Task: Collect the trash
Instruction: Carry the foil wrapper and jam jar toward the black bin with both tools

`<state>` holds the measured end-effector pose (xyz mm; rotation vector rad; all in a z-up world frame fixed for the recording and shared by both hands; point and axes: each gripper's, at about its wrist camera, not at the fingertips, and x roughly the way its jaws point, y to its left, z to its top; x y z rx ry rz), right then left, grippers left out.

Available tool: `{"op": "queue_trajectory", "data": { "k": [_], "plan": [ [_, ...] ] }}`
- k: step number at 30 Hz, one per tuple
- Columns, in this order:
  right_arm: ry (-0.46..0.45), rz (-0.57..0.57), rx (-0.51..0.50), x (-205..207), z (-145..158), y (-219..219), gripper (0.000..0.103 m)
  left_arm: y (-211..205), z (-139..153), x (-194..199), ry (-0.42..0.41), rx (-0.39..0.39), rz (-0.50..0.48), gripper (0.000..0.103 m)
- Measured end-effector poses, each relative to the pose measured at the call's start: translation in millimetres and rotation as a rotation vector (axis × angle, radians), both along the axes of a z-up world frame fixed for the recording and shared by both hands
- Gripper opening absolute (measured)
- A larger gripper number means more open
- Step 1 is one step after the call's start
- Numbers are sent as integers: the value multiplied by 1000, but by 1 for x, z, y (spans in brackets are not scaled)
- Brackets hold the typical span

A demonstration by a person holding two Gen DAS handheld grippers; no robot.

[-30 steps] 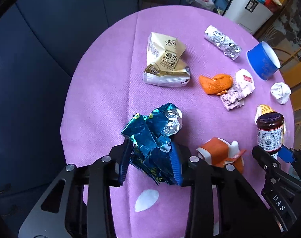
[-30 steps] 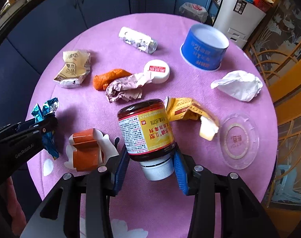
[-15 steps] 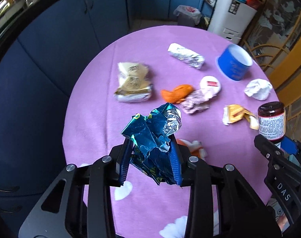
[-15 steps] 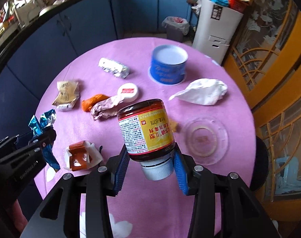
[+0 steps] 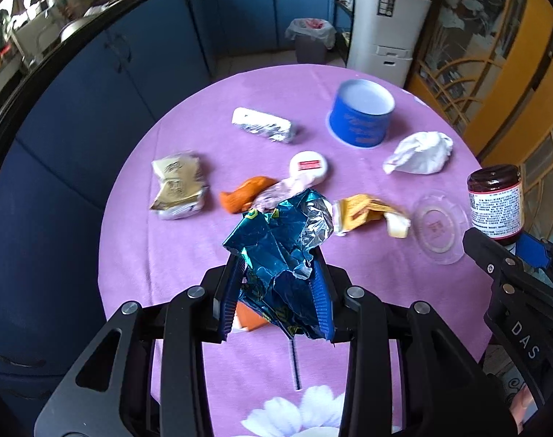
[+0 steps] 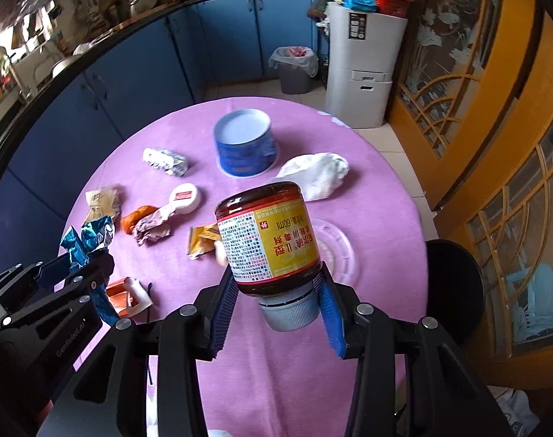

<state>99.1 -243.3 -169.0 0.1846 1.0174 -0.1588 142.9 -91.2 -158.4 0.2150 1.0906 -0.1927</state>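
Two handheld grippers hover above a round table (image 5: 138,240) covered in a purple cloth. The left gripper (image 5: 276,284) is closed to a narrow gap on a crumpled blue foil wrapper (image 5: 280,247), which is clear of the cloth. The right gripper (image 6: 276,306) is clamped on a brown jar (image 6: 267,236) held upside down, its grey cap (image 6: 289,313) sitting between the blue pads. More litter lies on the table: a blue tub (image 6: 244,142), a white crumpled tissue (image 6: 314,173), a silver foil packet (image 6: 165,161), a beige wrapper (image 5: 176,185), a small white lid (image 5: 308,167), an orange scrap (image 5: 243,196), a yellow wrapper (image 5: 367,213) and a clear plastic lid (image 5: 438,229). A grey bin (image 6: 294,69) with a liner stands on the floor beyond the table's far edge. The likely step is carrying both items there. Doing it well means keeping both grips firm and holding the jar steady, since only its cap end is pinched and it could slip.
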Motion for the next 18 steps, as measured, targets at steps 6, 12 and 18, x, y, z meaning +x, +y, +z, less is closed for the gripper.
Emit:
{"op": "queue_trajectory", "data": {
  "k": [6,12,18],
  "plan": [
    [-10,-47,18,-8,0,-27,42,-32,2,-3,-8,21,-48,37],
    [-10,-101,39,-18,-2,-59,42,-62,2,-9,-13,41,-101,37],
    [-14,-151,52,-29,-4,-86,42,-94,1,-13,-16,63,-153,37]
  ]
}}
